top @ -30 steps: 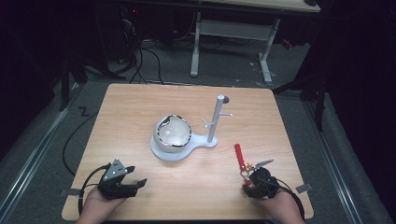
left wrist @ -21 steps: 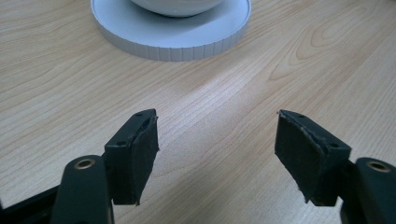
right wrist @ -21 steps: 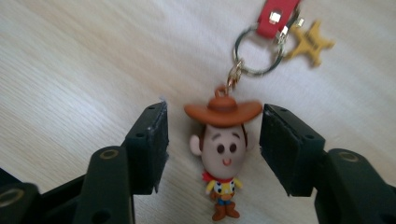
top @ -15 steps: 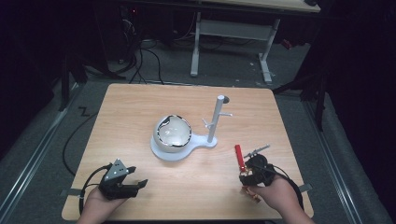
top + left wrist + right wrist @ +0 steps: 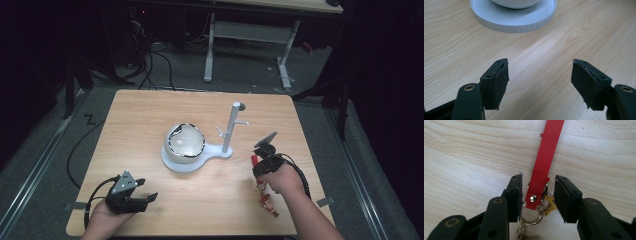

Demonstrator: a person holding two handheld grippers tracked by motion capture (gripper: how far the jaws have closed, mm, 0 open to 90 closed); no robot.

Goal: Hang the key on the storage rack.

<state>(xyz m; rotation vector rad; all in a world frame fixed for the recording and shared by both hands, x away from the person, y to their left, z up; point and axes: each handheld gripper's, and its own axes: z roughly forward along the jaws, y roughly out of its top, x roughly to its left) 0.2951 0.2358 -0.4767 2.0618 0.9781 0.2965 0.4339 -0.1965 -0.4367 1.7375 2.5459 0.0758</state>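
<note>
A keychain lies flat on the wooden table (image 5: 150, 115), right of centre. Its red strap (image 5: 546, 152) runs away from me and joins a gold ring (image 5: 534, 221). A small red and yellow charm (image 5: 268, 206) trails behind the person's right hand. My right gripper (image 5: 537, 197) points down over the strap's riveted end. Its jaws have just been closing, with the strap end and ring between them. Thin gaps still show beside the pads (image 5: 515, 195). At the near left, my left gripper (image 5: 146, 190) rests wide open on the table with nothing between its fingers (image 5: 499, 82).
A white stand (image 5: 215, 152) sits mid-table, its round base carrying a pale dome with dark markings (image 5: 185, 142). A thin post with short pegs (image 5: 231, 125) rises from it, just beyond my right gripper. The base's ribbed rim (image 5: 511, 25) lies ahead of the left gripper.
The right hand has moved forward along the keychain to the near end of the red strap, uncovering the charm behind it. The keychain and the left gripper have stayed put.
</note>
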